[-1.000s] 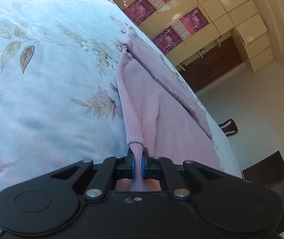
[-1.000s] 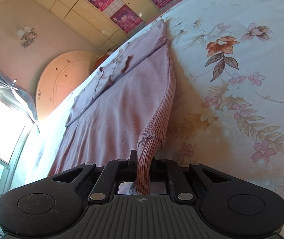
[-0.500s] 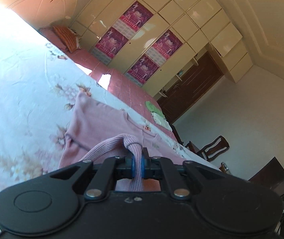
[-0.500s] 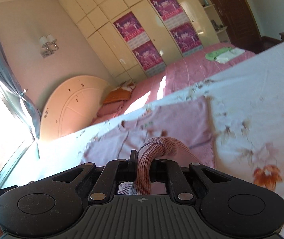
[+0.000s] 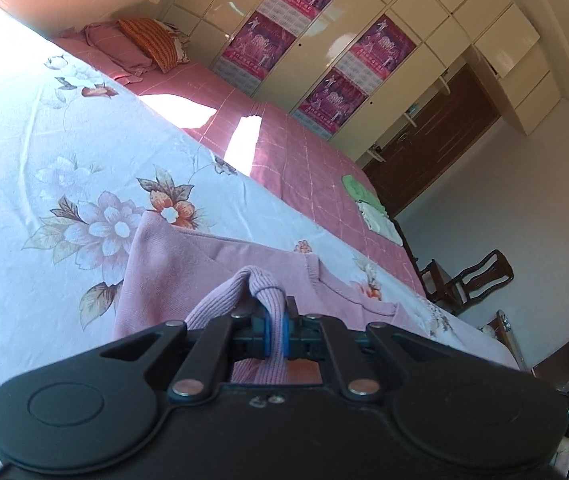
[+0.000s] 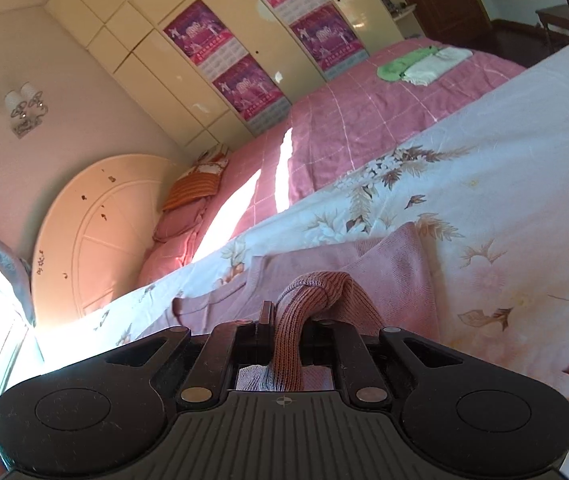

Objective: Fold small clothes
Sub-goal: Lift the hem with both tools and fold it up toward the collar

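A small pink knit sweater [image 5: 188,264] lies on the floral sheet [image 5: 64,184]; it also shows in the right wrist view [image 6: 396,272]. My left gripper [image 5: 275,332] is shut on a ribbed hem corner of the sweater [image 5: 260,284], folded up over the body toward the neckline. My right gripper [image 6: 284,340] is shut on the other ribbed hem corner [image 6: 316,288], bunched just above the body. The lower part of the sweater is hidden under both grippers.
A pink checked bedspread [image 6: 364,120] lies beyond the floral sheet, with folded green and white clothes [image 6: 424,65] on it and pillows [image 5: 144,40] at the headboard [image 6: 96,224]. Wardrobes with posters line the wall. A wooden chair [image 5: 468,280] stands past the bed.
Both grippers have lifted the hem off the bed and carried it forward over the sweater's body toward the neckline. The views tilted up from the sheet to the room.
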Available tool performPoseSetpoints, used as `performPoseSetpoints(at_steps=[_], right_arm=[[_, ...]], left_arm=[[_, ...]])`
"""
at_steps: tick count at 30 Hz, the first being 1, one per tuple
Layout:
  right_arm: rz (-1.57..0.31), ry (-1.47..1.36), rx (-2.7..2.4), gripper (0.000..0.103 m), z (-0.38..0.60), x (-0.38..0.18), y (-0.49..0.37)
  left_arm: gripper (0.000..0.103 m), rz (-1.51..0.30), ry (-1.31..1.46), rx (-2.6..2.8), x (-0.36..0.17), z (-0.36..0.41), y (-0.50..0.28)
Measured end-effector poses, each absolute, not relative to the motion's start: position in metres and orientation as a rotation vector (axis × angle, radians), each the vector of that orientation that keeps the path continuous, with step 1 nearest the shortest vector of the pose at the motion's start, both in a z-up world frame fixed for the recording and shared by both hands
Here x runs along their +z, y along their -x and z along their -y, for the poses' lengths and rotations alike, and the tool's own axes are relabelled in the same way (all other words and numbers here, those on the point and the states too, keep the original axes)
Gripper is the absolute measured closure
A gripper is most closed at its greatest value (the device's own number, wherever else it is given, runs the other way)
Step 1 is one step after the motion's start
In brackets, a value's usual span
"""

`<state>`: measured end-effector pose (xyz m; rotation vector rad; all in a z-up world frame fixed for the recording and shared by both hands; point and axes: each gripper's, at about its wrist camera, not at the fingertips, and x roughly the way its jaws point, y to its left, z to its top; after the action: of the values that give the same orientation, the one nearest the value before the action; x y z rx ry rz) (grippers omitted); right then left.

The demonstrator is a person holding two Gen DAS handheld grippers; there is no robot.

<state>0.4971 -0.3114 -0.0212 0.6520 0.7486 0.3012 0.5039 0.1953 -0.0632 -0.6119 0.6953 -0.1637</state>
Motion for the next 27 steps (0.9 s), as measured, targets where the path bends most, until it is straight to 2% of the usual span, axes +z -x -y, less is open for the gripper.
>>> performPoseSetpoints(at_steps=[4, 5, 7, 8, 10, 11, 12, 13, 14, 15, 17, 18, 20, 21, 27], right_arm=[[-0.759, -0.666, 0.322, 0.094, 0.314, -0.050, -0.525], [-0.744, -0.651, 0.330, 0.094, 0.314, -0.053, -0.528], [-0.733, -0.605, 0.317, 0.093, 0.311, -0.054, -0.532], [-0.728, -0.591, 0.314, 0.088, 0.309, -0.053, -0.534], [-0.689, -0.569, 0.299, 0.055, 0.308, -0.049, -0.532], [-0.644, -0.564, 0.287, 0.014, 0.309, -0.045, -0.528], [-0.603, -0.566, 0.295, 0.006, 0.311, -0.040, -0.525], [-0.598, -0.583, 0.304, 0.006, 0.315, -0.039, -0.526], [-0.594, -0.599, 0.306, 0.007, 0.319, -0.037, -0.527], [-0.585, -0.603, 0.315, 0.012, 0.323, -0.035, -0.527], [-0.596, -0.538, 0.318, 0.023, 0.324, -0.030, -0.529], [-0.607, -0.489, 0.328, 0.033, 0.321, -0.030, -0.531], [-0.642, -0.384, 0.343, 0.043, 0.310, -0.032, -0.538], [-0.656, -0.327, 0.346, 0.043, 0.303, -0.034, -0.541], [-0.716, -0.037, 0.329, 0.043, 0.263, -0.057, -0.559]], left_arm=[[0.096, -0.727, 0.614, -0.163, -0.088, -0.201, -0.532], [0.091, -0.717, 0.608, -0.159, -0.091, -0.201, -0.535], [0.086, -0.686, 0.553, -0.159, -0.089, -0.196, -0.536], [0.081, -0.672, 0.515, -0.158, -0.085, -0.192, -0.537], [0.068, -0.645, 0.484, -0.175, -0.083, -0.189, -0.536], [0.056, -0.635, 0.467, -0.180, -0.082, -0.188, -0.535], [0.044, -0.627, 0.439, -0.168, -0.081, -0.186, -0.535], [0.037, -0.603, 0.416, -0.142, -0.077, -0.187, -0.534], [0.024, -0.570, 0.416, -0.139, -0.073, -0.189, -0.533], [0.022, -0.547, 0.434, -0.148, -0.072, -0.194, -0.531], [0.024, -0.534, 0.465, -0.167, -0.069, -0.205, -0.530], [0.027, -0.554, 0.443, -0.170, -0.068, -0.207, -0.534], [0.034, -0.628, 0.311, -0.176, -0.066, -0.203, -0.548], [0.038, -0.653, 0.247, -0.190, -0.067, -0.199, -0.553], [0.037, -0.672, -0.150, -0.293, -0.070, -0.153, -0.572]])
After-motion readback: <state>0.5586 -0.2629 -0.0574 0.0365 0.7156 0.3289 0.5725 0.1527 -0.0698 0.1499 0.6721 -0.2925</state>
